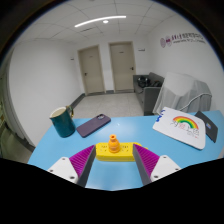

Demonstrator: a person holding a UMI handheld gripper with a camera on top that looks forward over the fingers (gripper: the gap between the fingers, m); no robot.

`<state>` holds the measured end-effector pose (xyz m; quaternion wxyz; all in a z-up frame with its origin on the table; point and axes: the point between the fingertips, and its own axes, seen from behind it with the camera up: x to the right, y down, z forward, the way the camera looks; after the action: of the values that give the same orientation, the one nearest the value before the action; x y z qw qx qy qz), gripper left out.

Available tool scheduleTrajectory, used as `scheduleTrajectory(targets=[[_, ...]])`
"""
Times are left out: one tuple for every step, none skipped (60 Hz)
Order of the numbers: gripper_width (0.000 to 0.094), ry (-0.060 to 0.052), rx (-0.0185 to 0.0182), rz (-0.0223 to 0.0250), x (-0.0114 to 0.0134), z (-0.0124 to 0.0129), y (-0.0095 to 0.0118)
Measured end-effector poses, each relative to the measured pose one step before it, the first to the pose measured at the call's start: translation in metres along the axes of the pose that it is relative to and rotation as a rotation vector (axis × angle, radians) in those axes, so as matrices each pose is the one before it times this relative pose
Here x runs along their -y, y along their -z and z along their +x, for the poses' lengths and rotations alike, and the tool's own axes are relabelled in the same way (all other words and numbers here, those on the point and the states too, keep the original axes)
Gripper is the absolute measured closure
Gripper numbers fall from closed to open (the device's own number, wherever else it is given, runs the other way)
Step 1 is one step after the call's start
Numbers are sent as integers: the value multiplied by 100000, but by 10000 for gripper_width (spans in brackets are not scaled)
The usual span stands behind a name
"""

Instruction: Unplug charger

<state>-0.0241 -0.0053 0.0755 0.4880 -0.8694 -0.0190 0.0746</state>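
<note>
A yellow socket block (115, 153) lies on the light blue table (60, 150), right at my fingertips and spanning the gap between them. A small orange charger plug (115, 143) stands upright in its top middle. My gripper (115, 158) is spread wide, with its purple pads (68, 163) on either side of the block's ends. I cannot tell whether the pads touch the block. The block rests on the table.
A teal mug (63, 121) stands beyond the fingers to the left. A purple phone (93, 124) lies next to it. A white sheet with a rainbow drawing (183, 127) lies to the right. Doors (121, 66) and a counter (150, 92) are far behind.
</note>
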Motion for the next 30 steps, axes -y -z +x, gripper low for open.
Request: scheduleTrajectory(targets=[[179,-201,-1111,-116,1,146,-490],[178,-208,-1108,-92,-12,167,-449],[184,-152,-1156,-76,-38,194,-467],[196,94,-1011,-248,-149,222,-853],[206,-239,-1895,-248,129,-1074,-2705],[220,199,-1133,-421,-77,96,-338],[248,655,-733,-150,-82,89,-340],[280,758,-576,-63,-78,93,-323],[331,604,-661,-111,-121,137,-306],[372,234,-749,-382,-178,165,-269],[470,-127,-842,-655,-243,184,-241],[536,40,-2003,964,-152,56,-1795],[509,-222,247,2314,426,-253,-226],[612,-106,1816,898,133,-417,-131],[716,201,1544,614,105,-325,-31],[718,554,-995,-161,-89,219,64],[721,89,-532,439,63,64,1],[743,-254,-743,879,156,63,-47],[758,-263,-632,-158,161,-675,1481],[777,82,-382,-606,-394,576,-1304],[800,243,-410,411,75,91,-187],[824,302,-277,558,133,46,-95],[847,148,-127,96,28,30,-71],[864,-236,-207,-235,-42,28,-37],[869,-936,-273,-5,48,18,-3],[870,-711,-263,-252,43,39,7],[870,-79,-199,-826,-59,25,45],[877,450,-195,-1002,-15,14,60],[877,731,-168,-493,147,-14,145],[875,951,-62,545,845,245,1412]])
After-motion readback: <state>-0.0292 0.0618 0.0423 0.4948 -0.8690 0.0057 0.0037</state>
